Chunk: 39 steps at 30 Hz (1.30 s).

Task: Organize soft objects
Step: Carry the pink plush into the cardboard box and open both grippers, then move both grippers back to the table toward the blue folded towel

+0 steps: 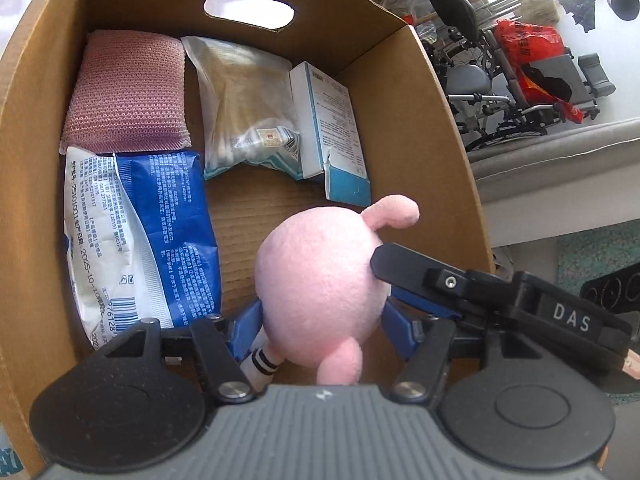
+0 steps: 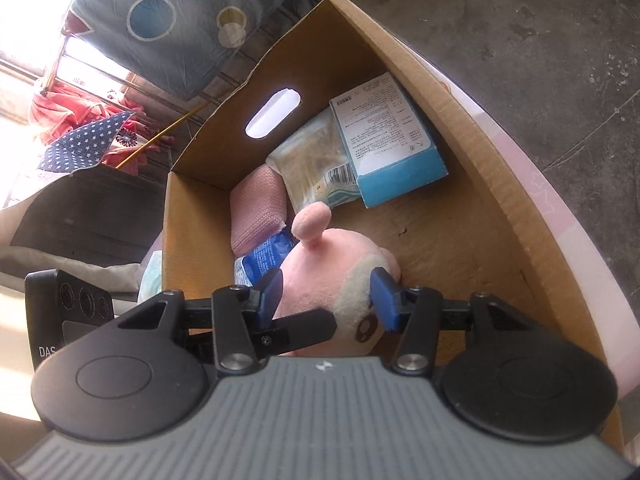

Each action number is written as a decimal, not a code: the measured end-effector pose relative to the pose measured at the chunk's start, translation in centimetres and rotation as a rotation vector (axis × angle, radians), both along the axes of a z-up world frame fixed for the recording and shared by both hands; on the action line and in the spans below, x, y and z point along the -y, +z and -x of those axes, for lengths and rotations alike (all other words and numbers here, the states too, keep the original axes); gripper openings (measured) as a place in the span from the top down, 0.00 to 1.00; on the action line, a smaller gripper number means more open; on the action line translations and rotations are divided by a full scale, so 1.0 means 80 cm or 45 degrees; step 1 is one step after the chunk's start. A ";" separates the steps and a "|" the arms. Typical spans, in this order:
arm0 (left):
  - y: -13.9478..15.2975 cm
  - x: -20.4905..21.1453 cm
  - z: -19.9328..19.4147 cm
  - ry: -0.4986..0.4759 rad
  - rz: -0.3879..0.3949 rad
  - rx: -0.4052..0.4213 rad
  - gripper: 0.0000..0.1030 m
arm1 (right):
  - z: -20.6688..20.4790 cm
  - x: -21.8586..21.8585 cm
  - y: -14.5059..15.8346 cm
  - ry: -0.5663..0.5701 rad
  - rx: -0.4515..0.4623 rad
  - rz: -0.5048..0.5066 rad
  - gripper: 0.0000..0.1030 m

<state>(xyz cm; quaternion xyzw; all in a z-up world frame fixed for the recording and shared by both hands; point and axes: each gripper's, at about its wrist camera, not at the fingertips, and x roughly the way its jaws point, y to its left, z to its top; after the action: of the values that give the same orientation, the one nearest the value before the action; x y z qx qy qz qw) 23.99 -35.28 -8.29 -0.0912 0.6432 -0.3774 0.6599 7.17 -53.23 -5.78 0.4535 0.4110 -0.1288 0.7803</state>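
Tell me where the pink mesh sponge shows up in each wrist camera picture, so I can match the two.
Left wrist view: the pink mesh sponge lies upper left, in the cardboard box's far left corner.
Right wrist view: the sponge sits near the middle, partly hidden behind the pink plush toy.
Shared landmark: the oval handle cutout in the box's far wall.

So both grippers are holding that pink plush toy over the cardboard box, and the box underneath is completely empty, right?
Not quite. Both grippers do hold the pink plush toy over the cardboard box, but the box is not empty: the left wrist view shows a pink sponge, a blue and white packet, a clear bag and a small carton inside.
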 end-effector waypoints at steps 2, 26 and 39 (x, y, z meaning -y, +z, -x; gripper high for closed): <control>0.013 -0.002 0.000 0.008 -0.025 0.059 0.34 | -0.003 -0.001 -0.003 -0.006 0.012 -0.010 0.53; 0.132 -0.159 -0.005 0.281 0.076 0.276 0.24 | -0.064 -0.028 0.012 0.103 -0.011 0.244 0.42; 0.114 -0.332 0.030 0.483 0.001 0.316 0.24 | -0.095 -0.066 0.000 0.374 -0.104 0.415 0.34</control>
<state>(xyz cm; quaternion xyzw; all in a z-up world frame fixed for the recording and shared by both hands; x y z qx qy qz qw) 21.58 -8.70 0.83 -0.1638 0.5281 -0.2551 0.7932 14.78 -47.91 -5.78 0.2509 0.4778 -0.0969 0.8363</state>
